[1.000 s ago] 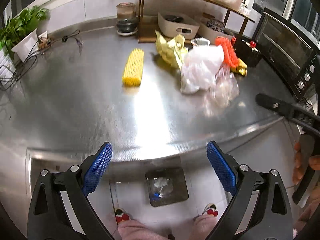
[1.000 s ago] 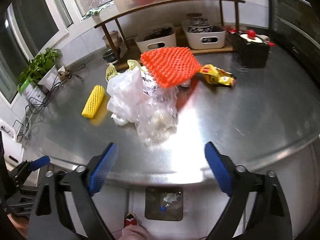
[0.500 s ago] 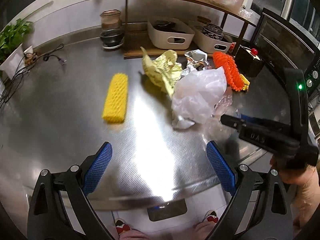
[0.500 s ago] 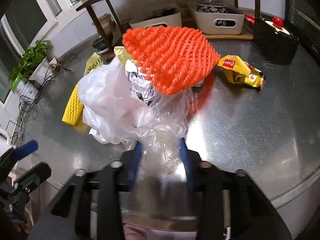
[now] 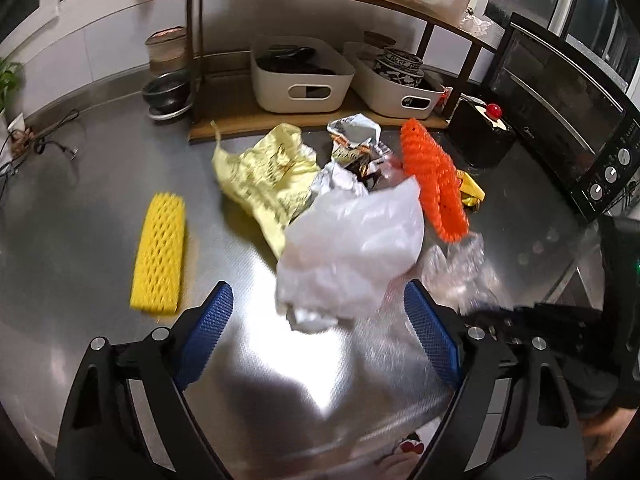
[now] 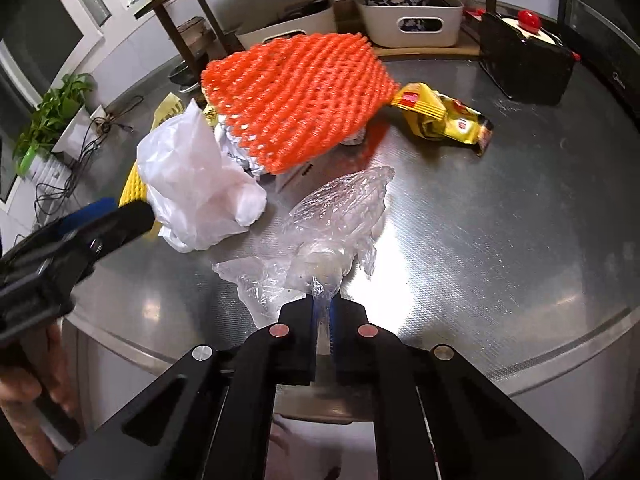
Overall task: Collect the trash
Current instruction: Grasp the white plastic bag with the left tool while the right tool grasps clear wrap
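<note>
While closing, left tongs (image 5: 318,330) wide, white bag (image 5: 352,240) just ahead; right tongs (image 6: 324,312) pinched on clear plastic wrap (image 6: 340,220).

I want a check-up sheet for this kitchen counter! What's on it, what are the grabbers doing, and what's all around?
Surface: shiny steel counter, glare patches.
Job's things: white plastic bag, clear plastic wrap, orange foam net, yellow foam net, pale yellow wrapper, foil wrapper, yellow snack packet.
Clutter: two white bins under a wooden shelf; dark bowls; black box.
Grippers: right gripper shut on the clear plastic wrap; left gripper closing, nothing between its pads yet.
Cables: tangled cords by the wall.
Surroundings: potted plant, toaster oven, window.
</note>
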A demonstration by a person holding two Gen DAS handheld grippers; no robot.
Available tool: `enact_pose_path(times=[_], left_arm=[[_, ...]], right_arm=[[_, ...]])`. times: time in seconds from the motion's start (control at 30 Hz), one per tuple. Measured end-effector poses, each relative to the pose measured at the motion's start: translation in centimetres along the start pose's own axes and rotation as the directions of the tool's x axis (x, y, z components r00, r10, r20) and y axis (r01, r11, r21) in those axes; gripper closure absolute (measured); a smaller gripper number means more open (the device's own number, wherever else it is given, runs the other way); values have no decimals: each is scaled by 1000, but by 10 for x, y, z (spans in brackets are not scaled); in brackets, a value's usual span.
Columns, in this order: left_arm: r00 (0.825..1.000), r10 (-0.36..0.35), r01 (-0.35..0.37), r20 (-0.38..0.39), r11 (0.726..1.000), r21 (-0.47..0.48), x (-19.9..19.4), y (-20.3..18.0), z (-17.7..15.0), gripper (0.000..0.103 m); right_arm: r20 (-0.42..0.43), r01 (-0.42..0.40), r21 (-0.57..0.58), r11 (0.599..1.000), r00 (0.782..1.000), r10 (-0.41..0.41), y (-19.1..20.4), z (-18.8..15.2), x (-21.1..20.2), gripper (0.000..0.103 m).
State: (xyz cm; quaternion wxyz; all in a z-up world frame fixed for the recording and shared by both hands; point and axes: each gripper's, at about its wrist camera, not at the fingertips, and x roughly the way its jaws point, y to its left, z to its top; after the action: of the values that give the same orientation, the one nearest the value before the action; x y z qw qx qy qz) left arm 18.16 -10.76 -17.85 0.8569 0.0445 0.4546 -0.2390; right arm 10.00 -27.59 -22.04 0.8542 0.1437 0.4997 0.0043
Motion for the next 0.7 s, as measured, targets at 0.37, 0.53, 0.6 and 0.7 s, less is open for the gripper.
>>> enact_pose_path(times=[0.37,0.53,0.6,0.7], left_arm=[[997,-39,42,-66,998,53,33,-17,12,74],[996,-62,65,-71,997,40,28,-15,8,96],[997,-55,57,-61,998,40,21,-13,4,99],[998,-38,40,-43,998,43,6,-10,-4,101]], right_arm=[[-1,0,18,1000,1000,0,-8,-4,-2,97],[6,6,21,1000,1000,-7,-7,-8,-6,97],[10,7,22,1000,1000,-7,-6,-10,-8,97],[18,5,15,1000,1000,-5,-1,-14,-13,97]])
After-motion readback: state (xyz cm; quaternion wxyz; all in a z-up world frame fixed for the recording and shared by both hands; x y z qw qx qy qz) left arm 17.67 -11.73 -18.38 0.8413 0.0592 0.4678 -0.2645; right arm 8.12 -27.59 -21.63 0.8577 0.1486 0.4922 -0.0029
